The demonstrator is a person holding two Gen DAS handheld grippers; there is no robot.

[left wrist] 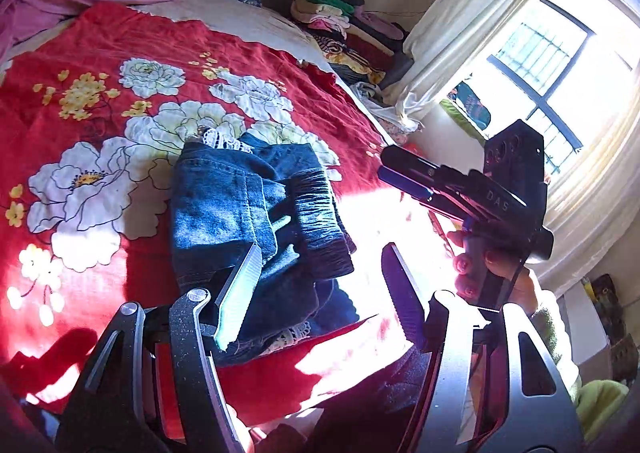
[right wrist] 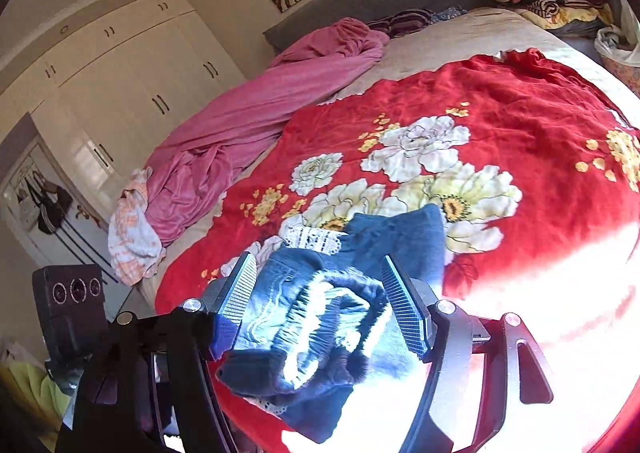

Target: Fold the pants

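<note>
One "DAS"-marked right claw [left wrist: 394,169]

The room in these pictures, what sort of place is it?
Most likely a home bedroom. A wide bed with a red floral bedspread fills both views, a white built-in wardrobe lines one wall, and stacks of folded clothes sit beside a curtained window. Blue denim pants lie folded on the bed.

The only readable lettering is "DAS", in pale capitals on the dark body of the right gripper [left wrist: 404,175], seen in the left wrist view. No other words, numbers or brand marks can be read in either view.
</note>
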